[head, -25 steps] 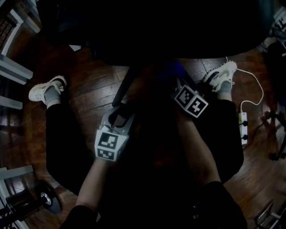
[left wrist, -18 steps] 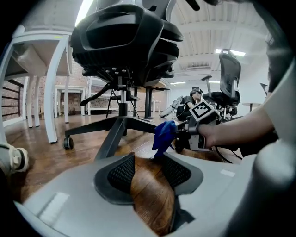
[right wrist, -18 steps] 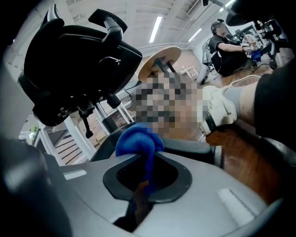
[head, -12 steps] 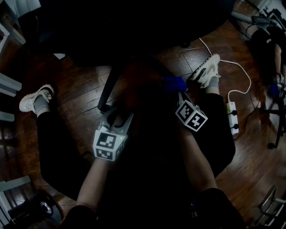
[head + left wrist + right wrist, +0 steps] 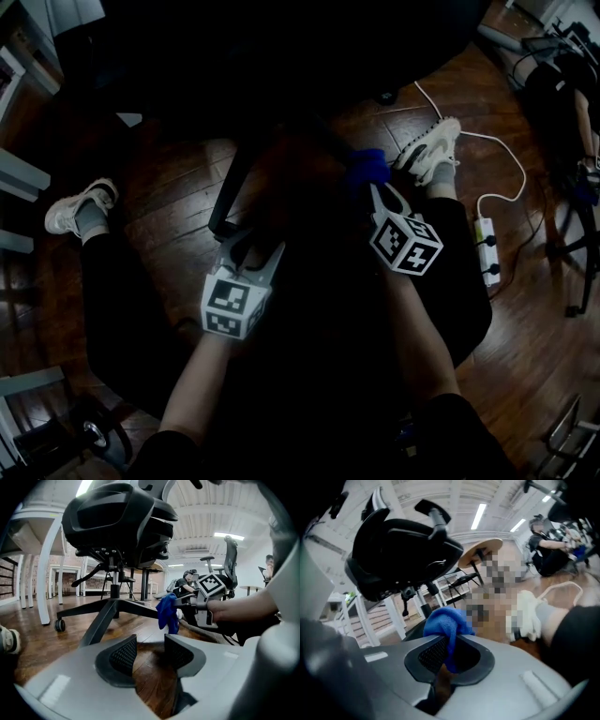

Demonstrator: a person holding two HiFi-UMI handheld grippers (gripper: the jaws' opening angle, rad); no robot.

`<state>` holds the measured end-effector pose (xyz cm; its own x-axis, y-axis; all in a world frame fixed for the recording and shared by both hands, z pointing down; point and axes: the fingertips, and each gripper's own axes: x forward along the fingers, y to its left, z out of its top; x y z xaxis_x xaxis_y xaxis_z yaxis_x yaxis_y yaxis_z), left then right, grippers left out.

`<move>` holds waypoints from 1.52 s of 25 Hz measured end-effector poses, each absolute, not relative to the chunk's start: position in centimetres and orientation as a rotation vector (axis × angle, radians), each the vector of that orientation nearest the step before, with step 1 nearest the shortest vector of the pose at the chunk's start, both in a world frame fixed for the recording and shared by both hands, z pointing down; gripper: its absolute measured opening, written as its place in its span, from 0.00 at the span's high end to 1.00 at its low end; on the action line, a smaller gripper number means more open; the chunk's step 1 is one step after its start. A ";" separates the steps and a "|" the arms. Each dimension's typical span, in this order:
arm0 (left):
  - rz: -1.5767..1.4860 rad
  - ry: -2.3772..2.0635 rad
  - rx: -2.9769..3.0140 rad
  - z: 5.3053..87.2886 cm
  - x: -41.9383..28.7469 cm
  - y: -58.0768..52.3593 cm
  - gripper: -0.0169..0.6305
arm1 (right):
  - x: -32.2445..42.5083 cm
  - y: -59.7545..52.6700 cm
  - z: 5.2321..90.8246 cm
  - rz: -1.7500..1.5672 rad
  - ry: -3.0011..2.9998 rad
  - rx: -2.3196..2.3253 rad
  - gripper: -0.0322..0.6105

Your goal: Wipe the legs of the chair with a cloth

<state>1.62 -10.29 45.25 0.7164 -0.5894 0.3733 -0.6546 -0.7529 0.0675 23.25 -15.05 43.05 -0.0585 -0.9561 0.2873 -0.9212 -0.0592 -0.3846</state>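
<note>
Two handheld grippers are reaching toward the base of a black office chair (image 5: 119,522) standing on the dark wooden floor (image 5: 33,644). The right gripper (image 5: 450,656) is clenching a blue cloth (image 5: 443,623) between its jaws, with most of the fabric bunching up above the pads. In the head view the cloth is sitting close to the hub of the chair's base, near the person's right shoe (image 5: 427,155); whether it is touching a leg I cannot tell. The left gripper (image 5: 150,651) is holding its jaws released, with only floor showing between them. One chair leg (image 5: 101,620) is sloping down from the central column and passing just to the left of those jaws. A caster (image 5: 59,625) is resting on the floor at the tip of another leg. A white power strip (image 5: 486,248) is lying on the floor beside the person's right leg.
</note>
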 end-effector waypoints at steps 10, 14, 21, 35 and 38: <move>0.561 -1.022 2.740 44.5 1.2 -10.5 0.68 | 17.7 -28.1 40.1 -0.401 2.619 -2.251 0.88; 0.595 -1.037 2.720 45.0 0.6 -10.2 0.68 | 16.5 -29.4 42.8 -0.447 2.811 -2.314 0.88; 0.601 -1.025 2.708 46.0 1.3 -9.9 0.68 | 19.7 -26.1 44.2 -0.439 2.815 -2.401 0.88; 0.571 -1.034 2.701 45.5 1.7 -9.4 0.68 | 25.8 -20.0 46.1 -0.654 2.653 -2.497 0.88; 0.586 -1.074 2.695 45.7 1.4 -10.0 0.68 | 26.3 -19.3 46.4 -0.685 2.646 -2.486 0.88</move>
<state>1.42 -10.04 45.72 0.6612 -0.6195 0.4231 -0.6912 -0.7223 0.0224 26.35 -19.30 46.36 -0.0127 -0.7943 0.6074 -0.9892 0.0986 0.1082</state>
